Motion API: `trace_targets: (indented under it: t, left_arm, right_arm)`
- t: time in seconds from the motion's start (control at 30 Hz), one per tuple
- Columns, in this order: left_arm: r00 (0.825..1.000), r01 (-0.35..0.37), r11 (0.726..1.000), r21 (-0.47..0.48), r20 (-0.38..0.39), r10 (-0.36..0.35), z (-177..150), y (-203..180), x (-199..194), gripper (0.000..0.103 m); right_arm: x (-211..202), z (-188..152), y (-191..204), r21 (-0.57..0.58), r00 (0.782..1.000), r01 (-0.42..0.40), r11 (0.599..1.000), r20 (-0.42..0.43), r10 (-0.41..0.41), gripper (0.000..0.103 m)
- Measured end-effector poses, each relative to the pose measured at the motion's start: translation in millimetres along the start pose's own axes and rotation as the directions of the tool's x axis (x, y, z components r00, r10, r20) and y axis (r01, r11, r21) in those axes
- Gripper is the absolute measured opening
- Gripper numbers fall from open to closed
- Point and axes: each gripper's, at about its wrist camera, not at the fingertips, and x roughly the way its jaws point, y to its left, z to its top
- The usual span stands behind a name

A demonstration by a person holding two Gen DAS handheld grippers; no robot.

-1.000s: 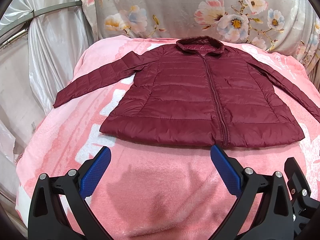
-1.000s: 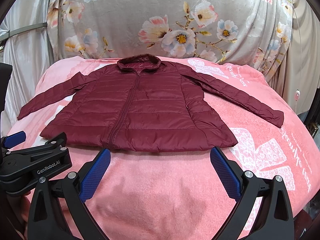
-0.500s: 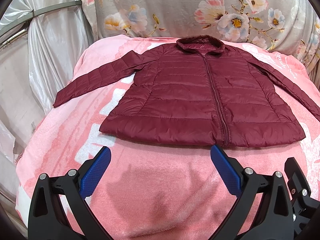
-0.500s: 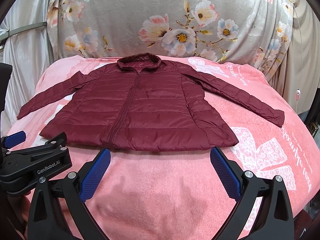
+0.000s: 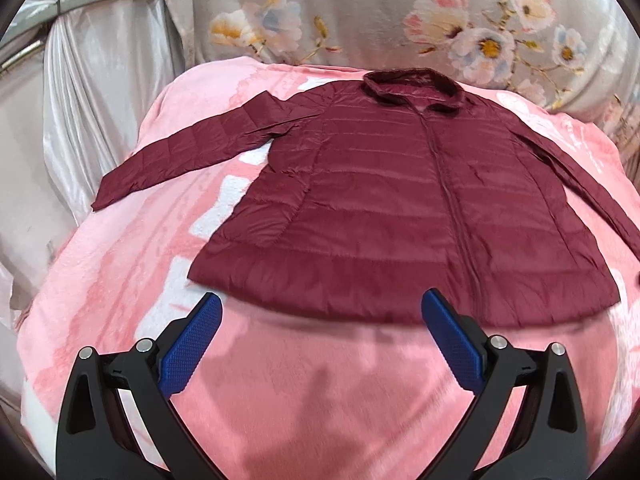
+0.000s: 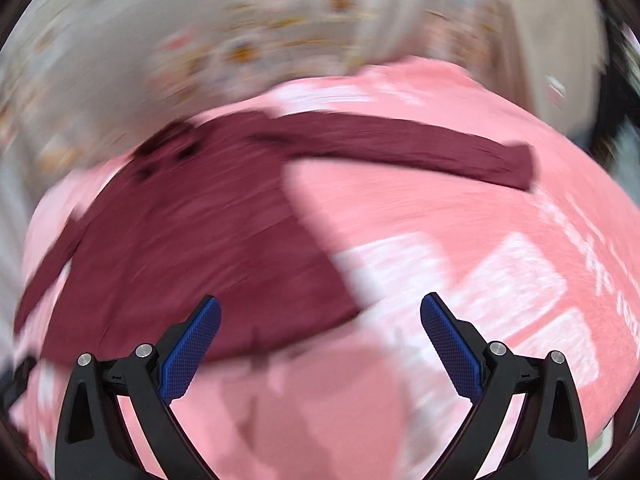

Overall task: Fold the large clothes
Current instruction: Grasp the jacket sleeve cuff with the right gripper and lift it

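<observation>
Blanket (image 5: 120,288), pink with white print, covers the bed on which everything lies, with a floral drape (image 5: 400,12) hanging behind its far edge. A maroon quilted jacket (image 5: 400,208) lies flat and zipped across the middle of the bed, collar toward the far edge, hem toward the near edge, sleeves spread toward the left and right edges. The left tongs (image 5: 320,320) hover just before the hem with blue pads wide apart, holding nothing. The right tongs (image 6: 320,322), in a motion-blurred view, gape likewise above the hem's right corner, near the outstretched sleeve (image 6: 400,148).
</observation>
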Motion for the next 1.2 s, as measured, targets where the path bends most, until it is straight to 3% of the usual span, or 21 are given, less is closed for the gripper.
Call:
trace_targets:
  t: [0.07,0.17,0.33,0.43,0.5,0.53,0.6,0.63,0.67,0.73,0.8,0.83,0.9,0.93,1.03,1.13,1.2]
  left_arm:
    - [1.000,-0.004,1.000,-0.009,-0.002,0.004,9.3,4.5,10.1,0.098]
    - [1.000,-0.027,0.999,-0.032,-0.004,0.027,25.0,13.0,26.9,0.098]
    - [0.997,-0.071,0.995,-0.076,-0.026,0.069,48.5,27.3,59.4,0.098]
    - [0.994,-0.104,0.990,-0.097,-0.042,0.101,58.7,36.1,77.4,0.098]
    - [0.991,-0.125,0.987,-0.104,-0.053,0.119,64.1,41.5,89.0,0.098]
    - [0.990,-0.134,0.986,-0.103,-0.058,0.129,66.2,43.2,93.9,0.098]
    - [0.988,-0.146,0.984,-0.102,-0.065,0.140,70.6,46.5,102.9,0.098]
    - [0.987,-0.149,0.983,-0.103,-0.068,0.143,72.8,48.4,106.5,0.098]
    - [0.987,-0.152,0.983,-0.105,-0.070,0.145,75.3,50.2,110.2,0.098]
    - [0.985,-0.162,0.981,-0.107,-0.069,0.156,81.4,53.8,117.9,0.098]
    - [0.984,-0.174,0.979,-0.109,-0.065,0.168,86.7,56.0,123.1,0.098]
    - [0.983,-0.177,0.978,-0.111,-0.064,0.171,88.3,57.0,124.4,0.098]
    - [0.982,-0.184,0.976,-0.119,-0.062,0.178,92.9,60.1,128.2,0.098]
    - [0.982,-0.187,0.975,-0.122,-0.061,0.181,94.0,61.4,129.6,0.098]
    - [0.980,-0.194,0.972,-0.136,-0.062,0.187,96.8,67.6,133.4,0.098]
    - [0.979,-0.200,0.969,-0.148,-0.069,0.192,96.7,74.9,136.7,0.098]
    - [0.977,-0.206,0.967,-0.153,-0.078,0.196,95.2,80.7,140.0,0.098]
  right_arm:
    - [31.4,22.6,-52.4,0.169,0.999,0.034,0.985,-0.026,-0.030,0.098]
    - [70.9,43.0,-101.1,0.330,0.999,0.050,0.943,-0.030,-0.043,0.098]
    - [117.1,62.8,-150.9,0.470,0.995,0.098,0.877,-0.047,-0.086,0.097]
    - [139.7,68.3,-168.1,0.525,0.994,0.112,0.844,-0.070,-0.088,0.088]
    - [145.8,75.7,-173.2,0.539,0.990,0.131,0.832,-0.029,-0.137,0.086]
    - [148.6,80.6,-170.8,0.526,0.986,0.153,0.836,-0.028,-0.163,0.076]
    - [162.6,95.2,-168.4,0.517,0.987,0.152,0.843,-0.029,-0.160,0.045]
    - [168.9,105.2,-165.0,0.520,0.991,0.124,0.845,-0.026,-0.130,0.015]
    - [170.3,114.1,-157.1,0.514,0.992,0.114,0.850,-0.012,-0.126,0.008]
    - [161.5,137.6,-128.2,0.447,0.991,0.082,0.891,0.062,-0.123,0.007]
    - [143.8,167.5,-69.1,0.304,0.983,0.023,0.952,0.167,-0.077,0.006]
    - [133.2,182.7,-26.4,0.207,0.975,-0.035,0.978,0.220,-0.011,0.006]
    - [123.2,196.8,37.8,0.066,0.962,-0.115,0.991,0.256,0.095,0.006]
    - [116.4,201.0,85.2,-0.037,0.947,-0.181,0.983,0.264,0.184,0.006]
    - [108.7,192.1,176.9,-0.231,0.905,-0.316,0.920,0.218,0.365,0.005]
    - [114.5,157.4,272.9,-0.373,0.842,-0.480,0.794,0.057,0.536,0.005]
    - [121.8,132.7,311.0,-0.410,0.814,-0.541,0.735,-0.033,0.580,0.005]
